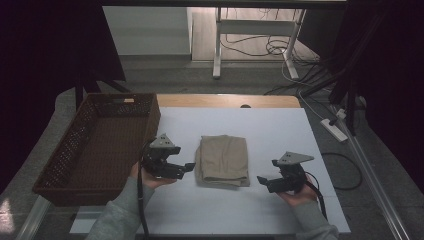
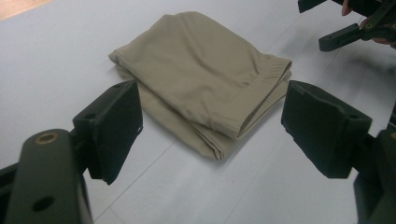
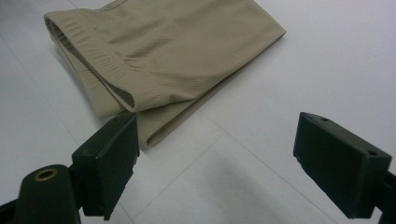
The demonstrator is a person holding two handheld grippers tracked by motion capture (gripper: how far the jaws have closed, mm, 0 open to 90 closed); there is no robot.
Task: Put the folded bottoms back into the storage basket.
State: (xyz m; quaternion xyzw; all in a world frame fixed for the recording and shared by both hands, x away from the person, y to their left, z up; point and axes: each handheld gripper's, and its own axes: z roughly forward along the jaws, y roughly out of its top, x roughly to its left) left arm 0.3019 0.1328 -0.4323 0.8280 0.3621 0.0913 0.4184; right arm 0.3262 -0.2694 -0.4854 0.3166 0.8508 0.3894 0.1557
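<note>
So there's a folded beige garment (image 1: 222, 161) lying flat in the middle of the white bench (image 1: 280, 130), elastic waistband end pointing toward the person. Looks like shorts or leggings folded over, can't say which.

Left tongs (image 1: 186, 167) sit just beside the garment's left edge, held in the person's left hand (image 1: 150, 179), jaws spread wide with nothing between them. In the left gripper view both black jaws frame the garment (image 2: 201, 79), which lies ahead of them, not touching. The other tongs (image 2: 348, 30) peek in at the top right corner there.

Right tongs (image 1: 263, 182) are near the garment's lower right corner, held in the right hand (image 1: 299, 196), a little gap between them and the fabric. Jaws are also spread, empty. In the right gripper view the ribbed waistband (image 3: 100, 63) is close to the left jaw, and the fold edge runs off toward the top right.

A dark brown wicker basket (image 1: 75, 150) sits at the bench's left side, hanging partly over the edge, just beside the left hand. Grey sleeves (image 1: 117, 217) come in from the bottom.
</note>
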